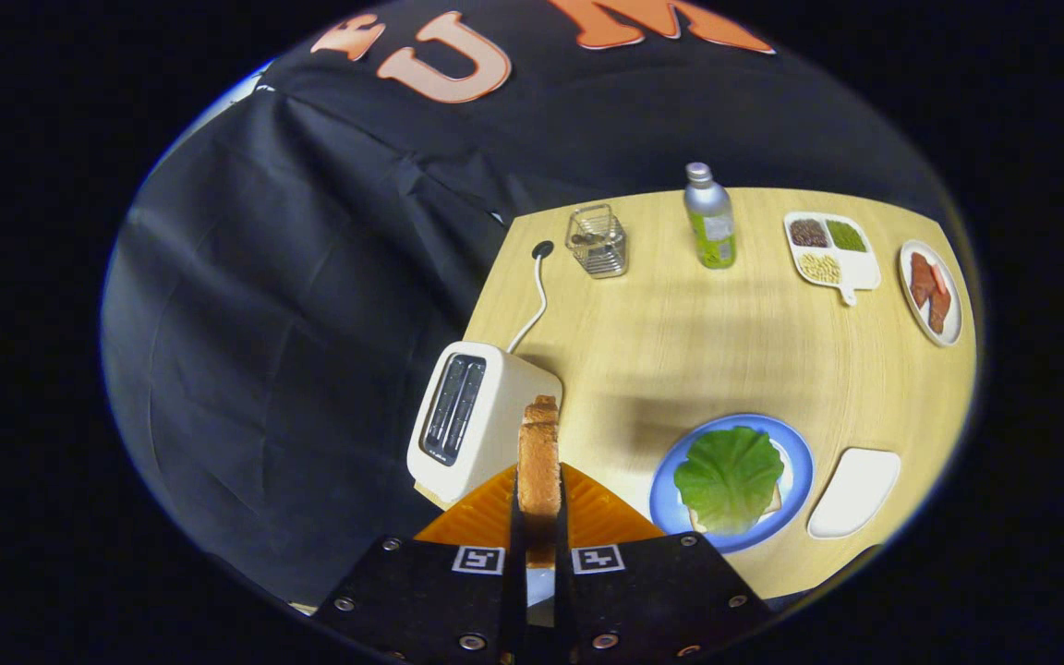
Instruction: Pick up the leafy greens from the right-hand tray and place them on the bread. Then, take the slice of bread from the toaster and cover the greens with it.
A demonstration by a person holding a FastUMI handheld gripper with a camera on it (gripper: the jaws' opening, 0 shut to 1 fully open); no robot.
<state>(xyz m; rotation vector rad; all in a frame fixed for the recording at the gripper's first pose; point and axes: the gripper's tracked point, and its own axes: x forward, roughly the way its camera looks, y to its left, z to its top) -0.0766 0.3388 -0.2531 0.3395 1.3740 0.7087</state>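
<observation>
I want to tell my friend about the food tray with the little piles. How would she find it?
Start at the wooden table and look to its far side, past the blue plate with greens, beyond the claw shut on bread. Right of the bottle lies a white tray. Unlike the oval dish beside it, it has three compartments and a short handle.

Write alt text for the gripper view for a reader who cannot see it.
The gripper is shut on a toasted brown bread slice held upright on edge, above a white two-slot toaster on a light wooden table. Beside it, a round blue plate holds bread covered by a green lettuce leaf, next to an empty white tray.
</observation>
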